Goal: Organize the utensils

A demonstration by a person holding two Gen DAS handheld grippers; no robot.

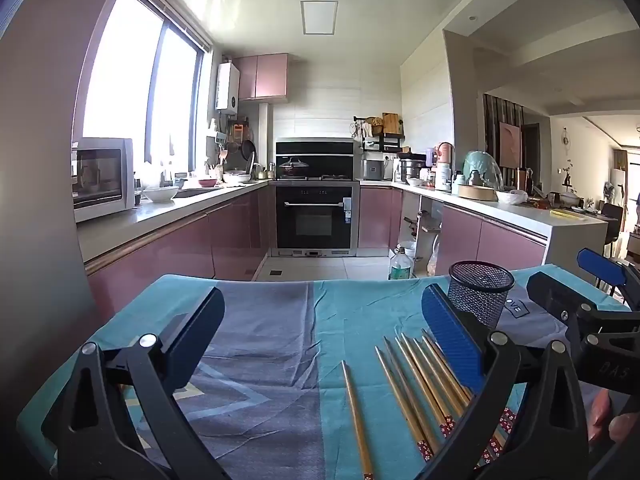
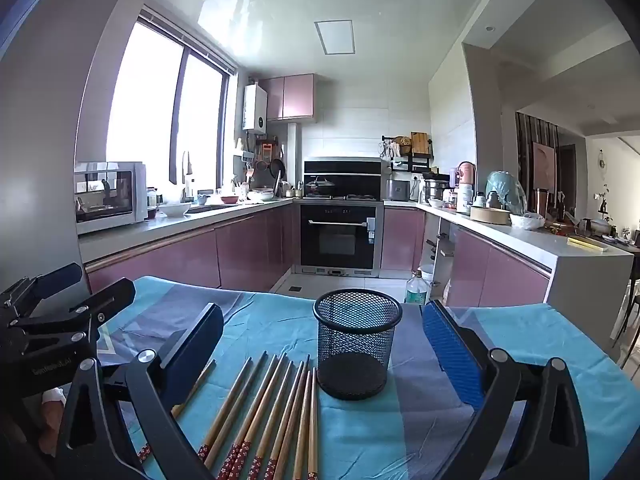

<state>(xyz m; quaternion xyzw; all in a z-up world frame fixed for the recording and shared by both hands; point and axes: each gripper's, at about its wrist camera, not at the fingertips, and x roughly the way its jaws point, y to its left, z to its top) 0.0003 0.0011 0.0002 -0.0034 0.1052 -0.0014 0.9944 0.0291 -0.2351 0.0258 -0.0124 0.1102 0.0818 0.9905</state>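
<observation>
Kitchen with pink cabinets; desk covered by a teal and grey cloth. Black mesh cup stands upright on the cloth, nothing visible inside. Chopsticks lie flat in a loose row just left of the cup, tips toward it, one stick apart on the left. Left claw wide apart, gripping nothing. Right claw wide apart, cup between its fingers, untouched.
</observation>
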